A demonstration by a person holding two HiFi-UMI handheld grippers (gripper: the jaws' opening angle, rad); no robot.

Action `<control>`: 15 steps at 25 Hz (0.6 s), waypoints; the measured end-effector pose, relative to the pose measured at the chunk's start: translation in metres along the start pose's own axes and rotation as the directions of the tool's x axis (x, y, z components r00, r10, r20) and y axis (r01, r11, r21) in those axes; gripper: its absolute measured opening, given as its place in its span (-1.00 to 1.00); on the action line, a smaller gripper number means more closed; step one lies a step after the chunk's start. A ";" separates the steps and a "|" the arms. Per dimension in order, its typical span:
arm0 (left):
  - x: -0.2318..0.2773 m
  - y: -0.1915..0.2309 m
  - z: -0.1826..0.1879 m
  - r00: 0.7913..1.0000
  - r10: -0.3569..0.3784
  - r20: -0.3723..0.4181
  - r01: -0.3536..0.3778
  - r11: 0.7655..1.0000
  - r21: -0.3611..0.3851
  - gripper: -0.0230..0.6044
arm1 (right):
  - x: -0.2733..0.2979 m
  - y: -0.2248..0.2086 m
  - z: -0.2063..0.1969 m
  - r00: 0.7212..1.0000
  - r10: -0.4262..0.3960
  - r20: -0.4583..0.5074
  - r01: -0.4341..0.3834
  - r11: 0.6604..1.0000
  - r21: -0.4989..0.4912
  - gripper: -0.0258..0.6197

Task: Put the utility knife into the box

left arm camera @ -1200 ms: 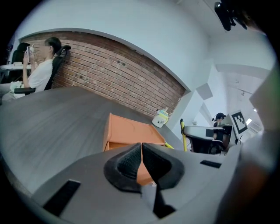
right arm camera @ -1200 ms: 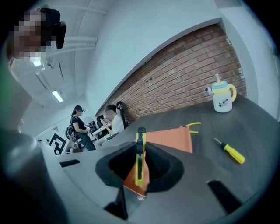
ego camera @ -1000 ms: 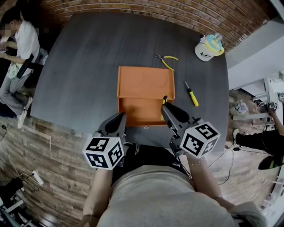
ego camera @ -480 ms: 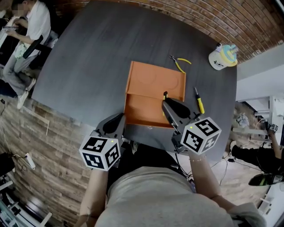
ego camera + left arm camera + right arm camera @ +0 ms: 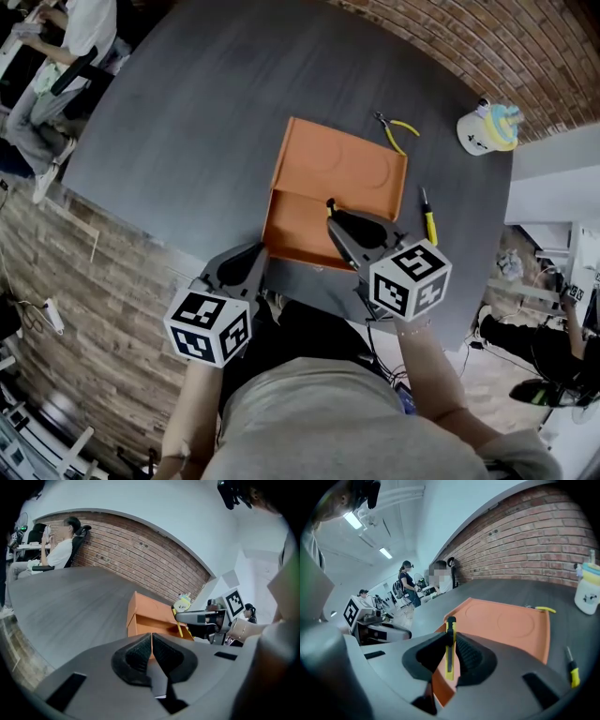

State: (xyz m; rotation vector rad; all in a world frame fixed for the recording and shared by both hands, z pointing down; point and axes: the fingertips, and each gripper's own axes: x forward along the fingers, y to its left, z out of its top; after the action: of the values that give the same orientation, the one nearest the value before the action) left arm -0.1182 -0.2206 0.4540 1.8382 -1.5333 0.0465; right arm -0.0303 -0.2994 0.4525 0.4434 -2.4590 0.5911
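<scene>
Yellow utility knife [image 5: 449, 651] was seen clamped upright between the right gripper [image 5: 451, 639] pads only in that gripper's view; just its black tip was shown by the head view, over the open orange box [image 5: 343, 167]. Left gripper [image 5: 151, 645] was clenched, empty. Mug [image 5: 487, 131] print was unreadable.

You face a dark grey desk [image 5: 187, 122] beside a red brick wall [image 5: 525, 47]; wood-plank floor [image 5: 84, 309] spreads past its near left corner, and strip lights [image 5: 352, 520] glow on a white ceiling.
</scene>
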 end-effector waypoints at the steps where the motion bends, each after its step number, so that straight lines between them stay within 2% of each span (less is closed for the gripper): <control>1: 0.000 0.001 -0.001 1.000 0.005 0.001 -0.005 1.000 -0.003 -0.85 | 0.004 0.000 -0.003 1.000 0.004 -0.017 -0.005 1.000 -0.012 -0.70; 7: -0.002 0.001 -0.014 1.000 0.028 -0.008 -0.028 0.999 -0.044 -0.85 | 0.021 0.004 -0.030 0.987 0.033 -0.158 -0.046 0.996 -0.078 -0.70; 10: -0.004 0.003 -0.015 0.999 0.037 -0.004 -0.037 0.998 -0.057 -0.85 | 0.030 -0.004 -0.044 0.973 -0.013 -0.230 -0.021 0.989 -0.144 -0.70; 15: -0.007 0.005 -0.016 0.999 0.049 0.004 -0.049 0.996 -0.072 -0.85 | 0.043 -0.009 -0.062 0.931 -0.090 -0.355 -0.001 0.968 -0.250 -0.69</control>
State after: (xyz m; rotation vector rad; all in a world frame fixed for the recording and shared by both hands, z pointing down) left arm -0.1176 -0.2058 0.4650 1.7458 -1.5635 0.0091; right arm -0.0321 -0.2838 0.5265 0.2607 -2.1224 0.3074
